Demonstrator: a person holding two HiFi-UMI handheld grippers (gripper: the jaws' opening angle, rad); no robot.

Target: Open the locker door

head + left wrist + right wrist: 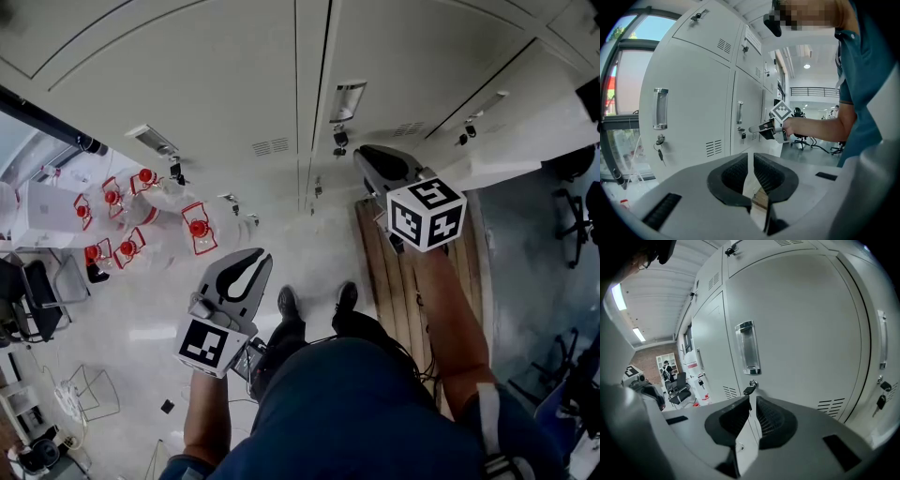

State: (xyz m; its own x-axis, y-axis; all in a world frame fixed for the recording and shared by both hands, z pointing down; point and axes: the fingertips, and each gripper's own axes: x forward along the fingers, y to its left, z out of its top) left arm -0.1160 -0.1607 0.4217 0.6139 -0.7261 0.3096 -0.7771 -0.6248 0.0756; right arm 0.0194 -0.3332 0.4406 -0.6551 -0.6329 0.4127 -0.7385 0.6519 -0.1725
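Nothing legible from where I stand: the locker doors (801, 310) bear no lettering, and the tools' cubes (427, 215) show only black-and-white square patterns.

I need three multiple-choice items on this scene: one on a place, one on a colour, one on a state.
1. Where is the small dark key relative to the shiny chrome door handle? A above it; B just below it; C far to its left
2. What colour is the metal locker door? A pale grey; B green; C black
3. How do the jaws of the right hand-held gripper stand? A wide apart; B shut and empty; C clamped on the handle
Answers: 1 B, the key sits under the handle; 2 A, the panel looks pale grey; 3 B, the pads nearly meet with nothing between them.
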